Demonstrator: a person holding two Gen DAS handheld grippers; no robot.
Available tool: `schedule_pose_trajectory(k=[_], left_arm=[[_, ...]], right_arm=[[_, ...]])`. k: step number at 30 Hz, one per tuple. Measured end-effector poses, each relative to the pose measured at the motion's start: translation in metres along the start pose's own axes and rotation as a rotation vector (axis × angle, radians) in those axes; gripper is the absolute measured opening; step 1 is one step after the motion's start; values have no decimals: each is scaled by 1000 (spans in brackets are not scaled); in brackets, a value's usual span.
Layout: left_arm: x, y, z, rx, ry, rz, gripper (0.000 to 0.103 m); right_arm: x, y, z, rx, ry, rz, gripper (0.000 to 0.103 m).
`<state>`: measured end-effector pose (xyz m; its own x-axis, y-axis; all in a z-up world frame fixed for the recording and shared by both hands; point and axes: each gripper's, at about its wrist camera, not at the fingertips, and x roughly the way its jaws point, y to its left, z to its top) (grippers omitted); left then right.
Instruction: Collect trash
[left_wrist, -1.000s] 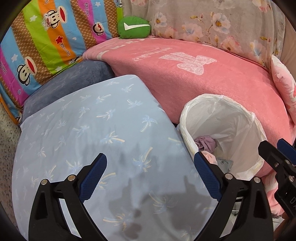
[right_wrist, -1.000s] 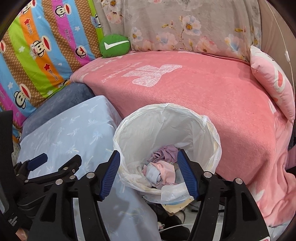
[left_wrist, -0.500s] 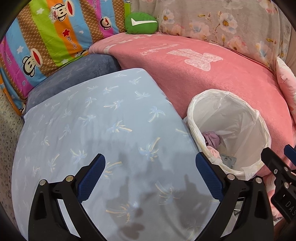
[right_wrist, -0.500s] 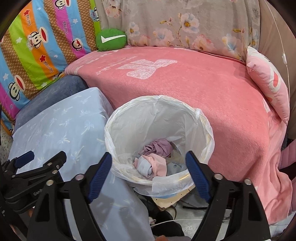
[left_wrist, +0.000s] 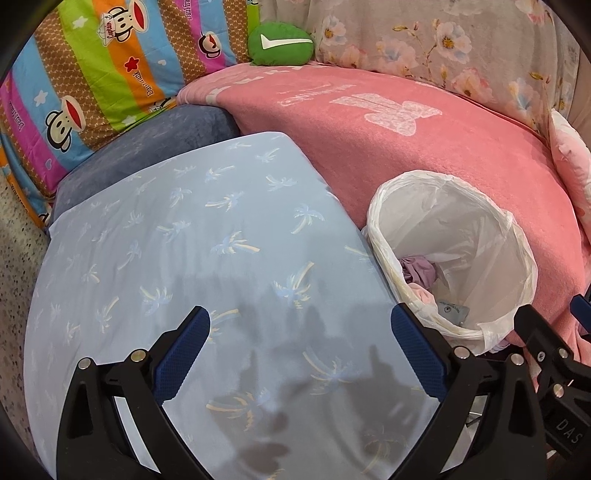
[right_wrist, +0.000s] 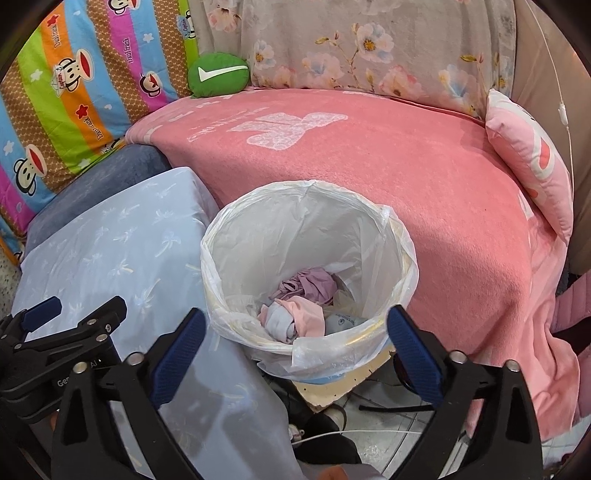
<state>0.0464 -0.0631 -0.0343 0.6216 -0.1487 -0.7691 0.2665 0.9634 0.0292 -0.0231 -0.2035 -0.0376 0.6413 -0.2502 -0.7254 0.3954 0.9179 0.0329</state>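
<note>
A bin lined with a white plastic bag (right_wrist: 310, 206) stands between a light blue table and a pink couch; it also shows at the right of the left wrist view (left_wrist: 443, 192). Inside lie crumpled purple and pink cloth trash (right_wrist: 303, 299) and a grey wrapper (right_wrist: 343, 321). My right gripper (right_wrist: 295, 350) is open and empty, just above the bin's near rim. My left gripper (left_wrist: 299, 347) is open and empty over the light blue palm-print tablecloth (left_wrist: 207, 236). The left gripper shows at lower left in the right wrist view (right_wrist: 74, 325).
A pink blanket (right_wrist: 369, 166) covers the couch behind the bin. A green cushion (right_wrist: 218, 74), a striped monkey-print cushion (right_wrist: 74, 85) and a pink pillow (right_wrist: 528, 162) lie around it. Cables and cardboard (right_wrist: 340, 384) sit on the floor under the bin.
Both grippers have drawn back and up a little from the bin; the right gripper's jaws have opened wider. The trash in the bin has not moved.
</note>
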Motion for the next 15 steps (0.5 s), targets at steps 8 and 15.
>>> schedule_pose_trajectory(k=[8,15], left_arm=[[-3,-1,-1,-5,-2,13,95],[-5,-3,-2,-4,-4,17,95]], right_arm=[[-3,-4,-2,1,0,-15,97],[-4,-4,-5,-12,0,-27,97]])
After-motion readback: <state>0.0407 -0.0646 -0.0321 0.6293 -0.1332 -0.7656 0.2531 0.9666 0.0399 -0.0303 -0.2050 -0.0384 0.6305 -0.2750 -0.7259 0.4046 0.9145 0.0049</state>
